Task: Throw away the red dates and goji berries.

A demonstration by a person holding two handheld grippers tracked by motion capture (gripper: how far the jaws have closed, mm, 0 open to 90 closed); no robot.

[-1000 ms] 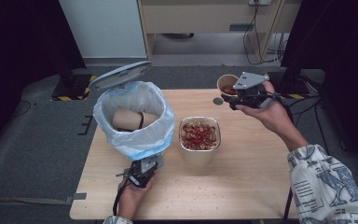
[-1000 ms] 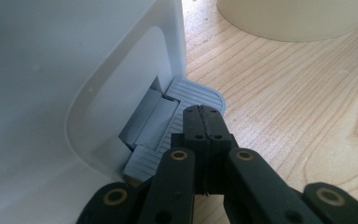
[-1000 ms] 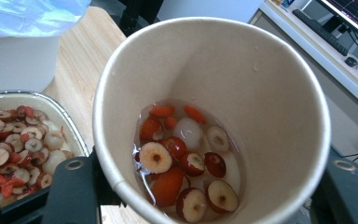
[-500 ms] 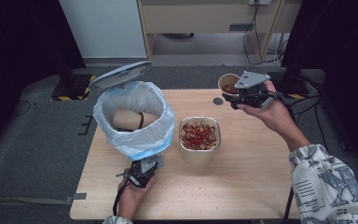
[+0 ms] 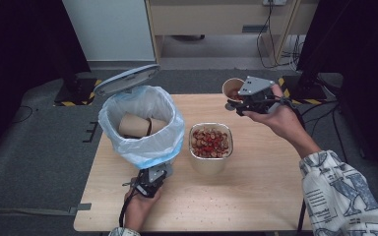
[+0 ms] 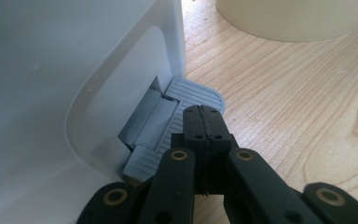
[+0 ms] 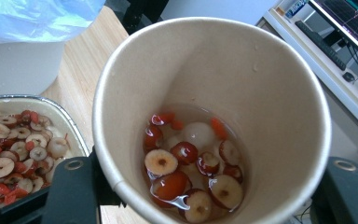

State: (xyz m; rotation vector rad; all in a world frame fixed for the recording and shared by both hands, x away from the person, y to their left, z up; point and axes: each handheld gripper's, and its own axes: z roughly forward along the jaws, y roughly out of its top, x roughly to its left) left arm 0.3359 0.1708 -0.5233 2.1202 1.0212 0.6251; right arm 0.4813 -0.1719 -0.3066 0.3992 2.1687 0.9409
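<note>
My right hand-held gripper (image 5: pixel 237 102) grips the paper cup (image 5: pixel 232 89) upper right; my left hand-held gripper (image 6: pixel 204 116), clenched, presses the bin pedal (image 6: pixel 191 95) lower left.

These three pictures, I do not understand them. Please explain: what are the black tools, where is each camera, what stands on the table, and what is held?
A person holds hand tools, one in each hand; no robot arm. The high view looks down on the table. There stand a bin with a plastic liner and its lid up, and a tray of dried fruit. The other two cameras ride on the tools. The left tongs are shut, pressing on the bin's grey pedal. The right tongs grip a paper cup at the table's far edge; inside it are fruit slices in liquid.
</note>
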